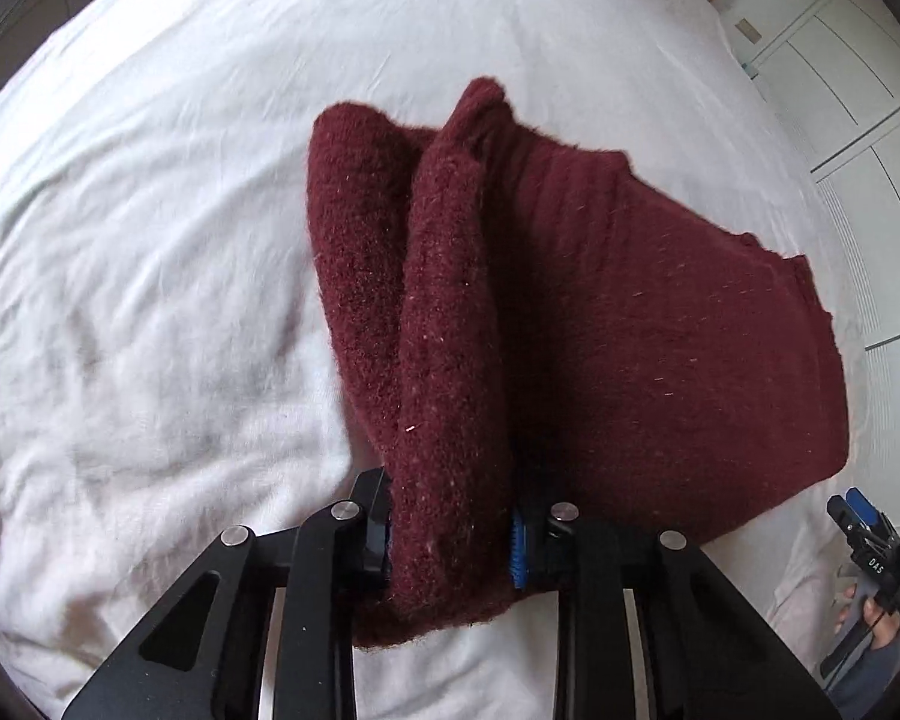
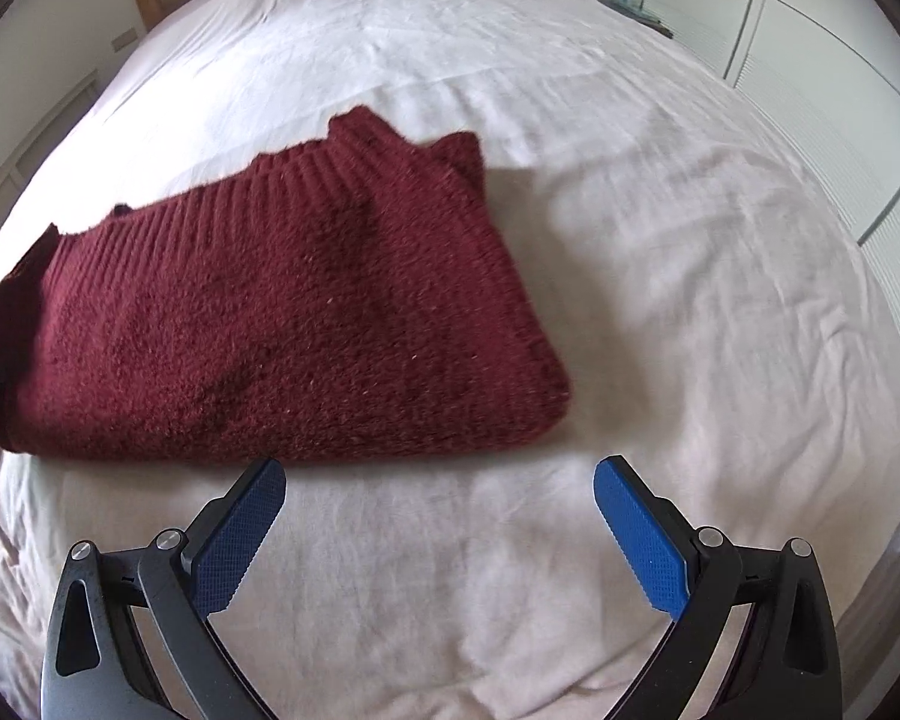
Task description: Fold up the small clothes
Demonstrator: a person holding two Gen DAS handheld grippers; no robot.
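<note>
Your left gripper (image 1: 453,534) has its jaws clamped on a thick bunched fold of the maroon knitted sweater (image 1: 570,312), which lies on the white bedsheet (image 1: 150,300) of the bed. Your right gripper (image 2: 441,531) hangs with its blue pads (image 2: 642,546) wide apart and nothing between them, just beside the sweater's near edge without touching it. To carry the fold well, get the right gripper onto the matching corner on its side before you lift, so both ends rise evenly; keep the left grip deep enough that the soft knit does not slip out, and lay the folded layer down flat instead of dragging it across the sheet. The left wrist view shows the pinch itself and the doubled layers standing up in a ridge, plus the right gripper and a hand at the far right edge. The right wrist view shows instead the ribbed hem (image 2: 258,192) and the rounded free corner.
</note>
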